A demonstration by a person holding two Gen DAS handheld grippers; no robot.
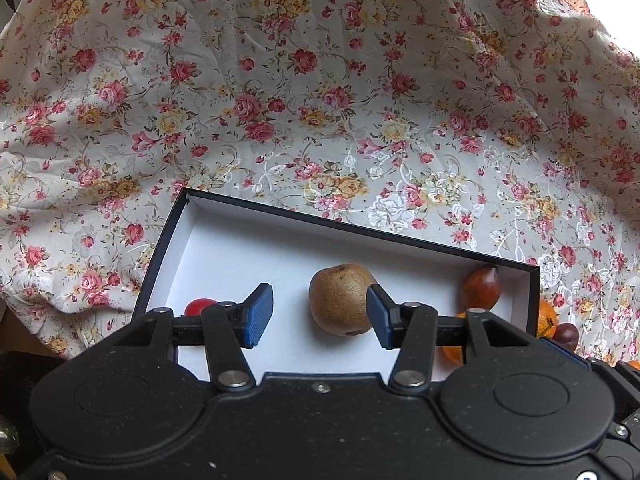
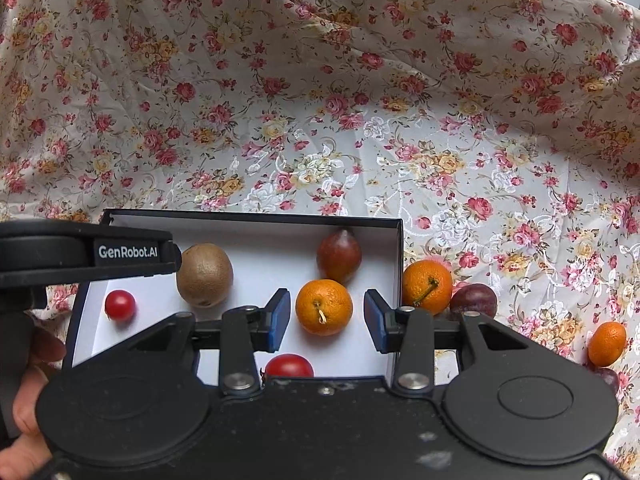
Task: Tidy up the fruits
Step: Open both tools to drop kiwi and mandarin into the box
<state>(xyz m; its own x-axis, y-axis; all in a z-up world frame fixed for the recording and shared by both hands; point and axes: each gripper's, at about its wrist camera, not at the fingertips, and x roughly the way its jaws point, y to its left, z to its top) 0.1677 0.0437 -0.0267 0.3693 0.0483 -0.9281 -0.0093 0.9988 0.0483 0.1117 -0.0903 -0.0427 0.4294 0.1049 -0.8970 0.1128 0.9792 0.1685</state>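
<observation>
A dark box (image 1: 224, 248) with a white inside lies on the floral cloth. In the left wrist view a brown kiwi (image 1: 340, 300) rests on its floor between the fingers of my left gripper (image 1: 320, 316), close to the right pad; the jaws are open. In the right wrist view my right gripper (image 2: 328, 320) stands open around an orange (image 2: 324, 307) lying in the box (image 2: 248, 216), with gaps on both sides. The box also holds the kiwi (image 2: 205, 274), a cherry tomato (image 2: 120, 305), a larger tomato (image 2: 289, 365) and a dark red fruit (image 2: 339, 256).
Outside the box's right wall lie another orange (image 2: 427, 287), a plum (image 2: 474, 300), a small oval orange fruit (image 2: 607, 343) and a second plum (image 2: 608, 378). A hand (image 2: 24, 400) holds the left gripper's body (image 2: 88, 254). Floral cloth (image 2: 320, 80) rises behind.
</observation>
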